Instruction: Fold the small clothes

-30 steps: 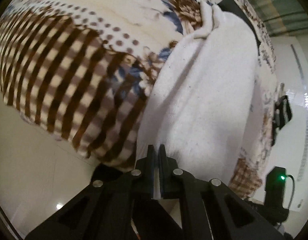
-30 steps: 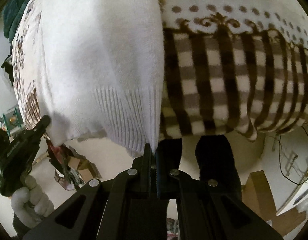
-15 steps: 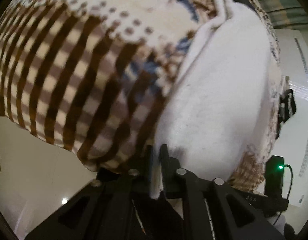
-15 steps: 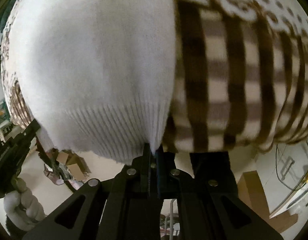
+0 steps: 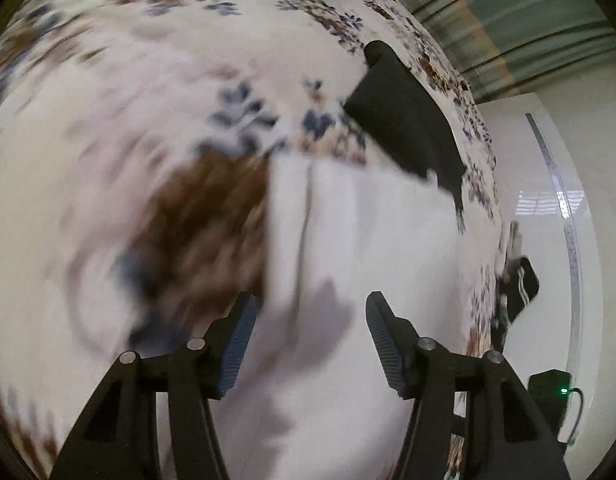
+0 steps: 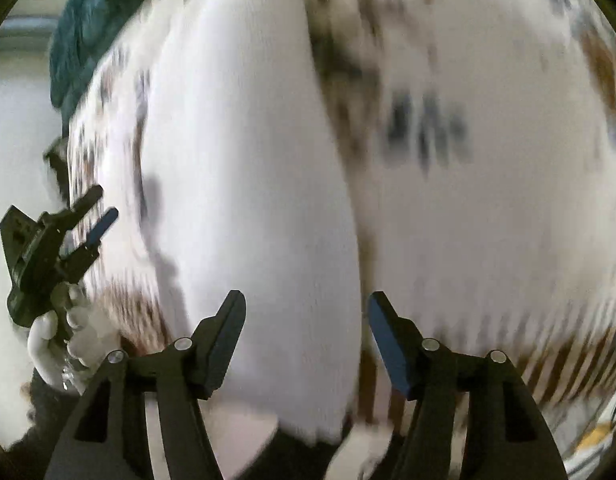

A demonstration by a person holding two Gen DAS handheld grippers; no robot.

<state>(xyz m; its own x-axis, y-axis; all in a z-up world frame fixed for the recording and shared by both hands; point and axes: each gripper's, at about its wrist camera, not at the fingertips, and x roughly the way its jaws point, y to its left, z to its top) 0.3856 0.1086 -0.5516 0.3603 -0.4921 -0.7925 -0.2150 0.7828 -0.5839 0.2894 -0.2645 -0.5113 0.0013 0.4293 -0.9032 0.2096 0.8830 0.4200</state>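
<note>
A white knit garment (image 5: 371,240) lies folded on the flower-patterned blanket (image 5: 108,100); it also shows in the right wrist view (image 6: 244,160). My left gripper (image 5: 308,312) is open and empty just above the garment's near part. My right gripper (image 6: 304,308) is open and empty over the garment's right edge. The left gripper also shows in the right wrist view (image 6: 96,220), open, at the garment's left side. Both views are blurred by motion.
A black folded cloth (image 5: 407,120) lies on the blanket beyond the white garment. A dark green garment (image 6: 88,28) lies at the far end. A black box with a green light (image 5: 555,396) stands off the bed's edge at right.
Both grippers have opened and let go of the white garment's hem. The garment now lies folded over on the blanket, and both grippers have moved forward over it.
</note>
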